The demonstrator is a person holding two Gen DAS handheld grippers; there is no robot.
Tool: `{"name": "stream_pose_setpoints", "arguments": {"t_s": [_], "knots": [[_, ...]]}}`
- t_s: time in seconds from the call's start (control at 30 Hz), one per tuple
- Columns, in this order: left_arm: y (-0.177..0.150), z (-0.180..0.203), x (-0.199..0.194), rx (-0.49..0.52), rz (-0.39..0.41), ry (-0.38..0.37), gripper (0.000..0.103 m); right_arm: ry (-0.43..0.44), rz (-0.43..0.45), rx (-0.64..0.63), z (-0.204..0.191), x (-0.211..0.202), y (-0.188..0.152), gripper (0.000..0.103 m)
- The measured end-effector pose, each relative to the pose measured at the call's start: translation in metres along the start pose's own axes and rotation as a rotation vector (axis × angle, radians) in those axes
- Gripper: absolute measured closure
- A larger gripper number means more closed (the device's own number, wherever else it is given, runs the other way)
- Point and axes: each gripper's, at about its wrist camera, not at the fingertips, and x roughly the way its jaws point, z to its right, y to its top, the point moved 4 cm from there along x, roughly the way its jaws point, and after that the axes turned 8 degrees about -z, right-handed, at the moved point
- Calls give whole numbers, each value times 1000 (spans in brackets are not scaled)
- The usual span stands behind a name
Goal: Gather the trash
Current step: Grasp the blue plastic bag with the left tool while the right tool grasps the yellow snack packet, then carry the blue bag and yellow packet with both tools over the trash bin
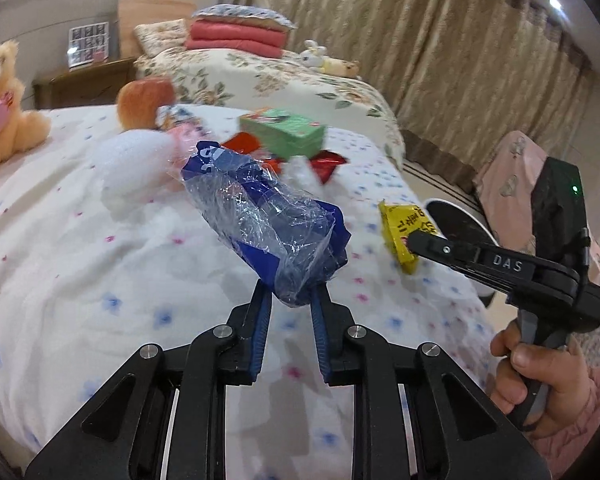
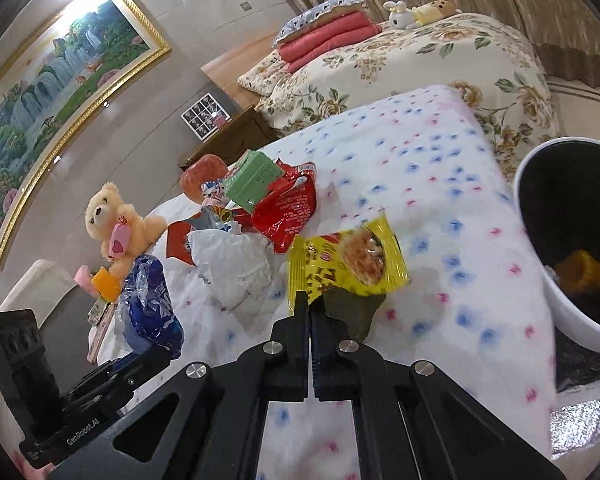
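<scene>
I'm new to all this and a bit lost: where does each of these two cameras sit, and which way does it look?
Left wrist: on the left gripper, facing along its fingers over the bed; shows the blue plastic wrapper it grips, plus the right gripper and hand.
Right wrist: on the right gripper, facing the bed and bin; shows its yellow snack packet.
Shared: both wrappers, green box, teddy bear.

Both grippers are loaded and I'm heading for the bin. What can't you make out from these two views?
- Bin: cut by the right wrist frame edge; an orange thing inside, unidentifiable in the dark.
- Bin in the left wrist view: mostly behind the right gripper and yellow packet.
- Trash pile: motion-blurred, partly behind the blue wrapper in the left gripper.
</scene>
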Motion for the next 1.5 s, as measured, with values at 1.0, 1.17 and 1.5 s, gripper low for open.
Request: {"name": "stream_pose_setpoints", "arguments": {"t_s": [1.0,1.17,1.5], "knots": [[19,114,60,254,-116,-143,84,-125,112,140,90,-80,-7,103],[22,130,71,280,-136,-156,84,-142,122,158,103,-87,-7,103],[33,159,91,323,-169,-176,84,-169,134,195,129,-96,0,103]]}}
